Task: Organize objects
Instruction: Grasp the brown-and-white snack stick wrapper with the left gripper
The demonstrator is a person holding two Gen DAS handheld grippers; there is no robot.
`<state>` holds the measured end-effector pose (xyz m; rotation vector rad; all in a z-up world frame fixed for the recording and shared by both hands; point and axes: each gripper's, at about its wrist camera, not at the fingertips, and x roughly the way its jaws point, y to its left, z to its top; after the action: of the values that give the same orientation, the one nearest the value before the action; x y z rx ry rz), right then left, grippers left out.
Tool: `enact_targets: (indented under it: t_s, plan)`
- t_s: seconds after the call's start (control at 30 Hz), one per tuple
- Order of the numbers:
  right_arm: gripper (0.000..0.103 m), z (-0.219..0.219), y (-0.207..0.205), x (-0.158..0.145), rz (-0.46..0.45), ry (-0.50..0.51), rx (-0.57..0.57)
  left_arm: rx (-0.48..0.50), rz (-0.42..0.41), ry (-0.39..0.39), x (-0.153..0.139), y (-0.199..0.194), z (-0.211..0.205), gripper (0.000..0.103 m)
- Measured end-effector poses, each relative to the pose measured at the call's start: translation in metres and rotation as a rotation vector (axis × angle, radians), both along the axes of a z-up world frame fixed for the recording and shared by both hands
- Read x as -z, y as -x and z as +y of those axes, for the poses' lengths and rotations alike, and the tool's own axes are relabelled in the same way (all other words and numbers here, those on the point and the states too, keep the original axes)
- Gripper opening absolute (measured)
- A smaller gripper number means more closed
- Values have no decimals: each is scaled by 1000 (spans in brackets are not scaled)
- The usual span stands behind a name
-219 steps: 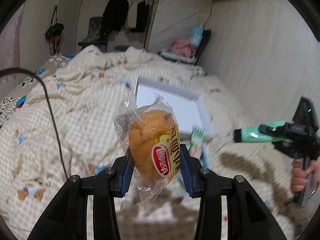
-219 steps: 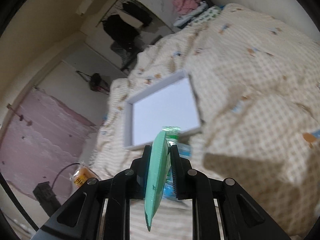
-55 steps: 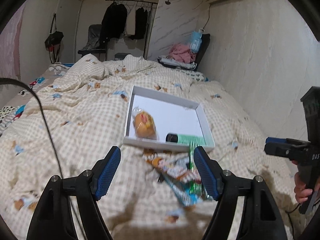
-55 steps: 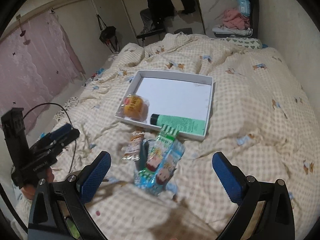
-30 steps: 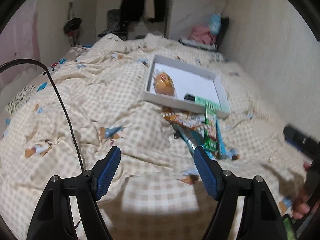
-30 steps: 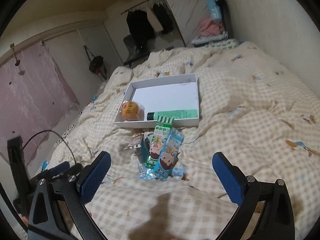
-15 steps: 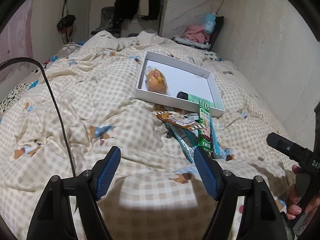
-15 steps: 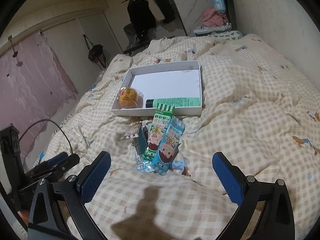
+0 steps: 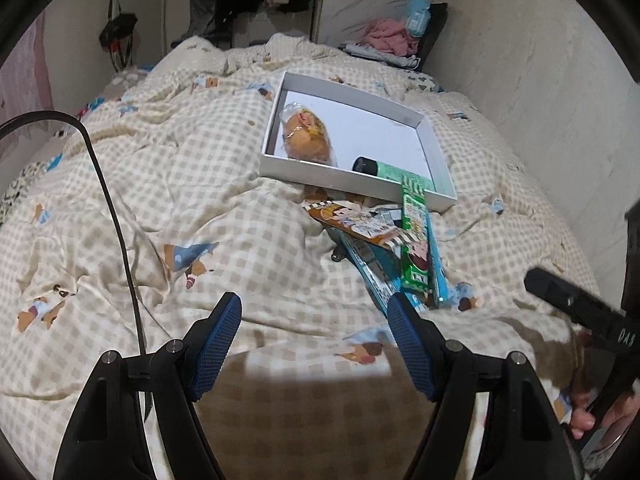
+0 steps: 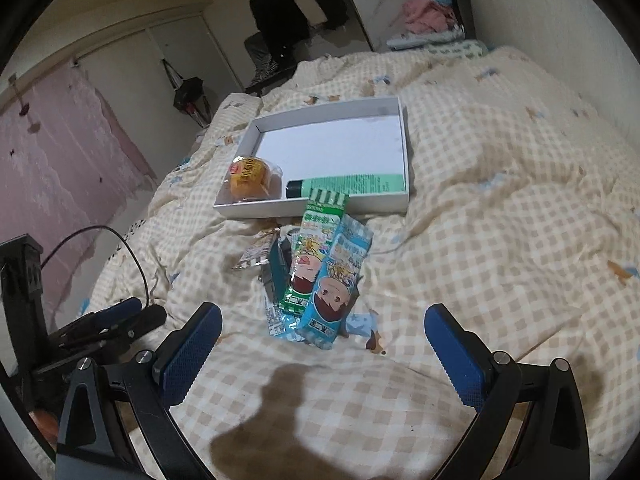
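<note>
A white shallow box (image 9: 344, 178) (image 10: 404, 152) lies on the checked quilt and holds a wrapped bun (image 9: 306, 136) (image 10: 250, 178) and a green tube (image 9: 394, 170) (image 10: 348, 184). Just in front of the box several snack packets lie in a heap: a green one (image 9: 416, 248) (image 10: 316, 244), a blue one (image 10: 338, 284) and a brown one (image 9: 356, 220) (image 10: 258, 254). My left gripper (image 9: 316, 344) is open and empty, low over the quilt short of the heap. My right gripper (image 10: 324, 354) is open wide and empty, with the heap just beyond its fingertips.
A black cable (image 9: 108, 200) runs across the quilt on the left. The other gripper and the hand holding it show at the right edge of the left wrist view (image 9: 588, 320). A wall borders the bed on the right; clothes hang at the far end.
Both grippers have sunk and come closer to the packet heap, which now looms larger in each view. Neither gripper's opening has changed, and nothing was picked up.
</note>
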<state>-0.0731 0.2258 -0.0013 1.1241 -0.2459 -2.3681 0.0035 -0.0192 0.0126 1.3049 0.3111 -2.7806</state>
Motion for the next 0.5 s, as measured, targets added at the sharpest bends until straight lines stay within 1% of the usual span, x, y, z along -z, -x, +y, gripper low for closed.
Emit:
enact_targets:
  t_s: [0.13,0.2,0.3,0.37,0.47,0.5]
  plan:
    - [102,3,8,8,-46,26,2,10,-46,-12,-1,20,-7,78]
    - [102,5,10,8,-51,43,4,12,-67,-31,-5,29,-11,78]
    - [102,9,10,8,-51,70,10,-8,-105,-109,-12,45,-16,78]
    - [102,10,14,11,-67,78,13,-38,-146,-155,-14,58,-17,78]
    - [102,13,17,13,-87,95,20,-66,-212,-254,-11,82,-9,78]
    - [102,13,17,14,-90,101,22,-69,-225,-264,-10,88,-7,78]
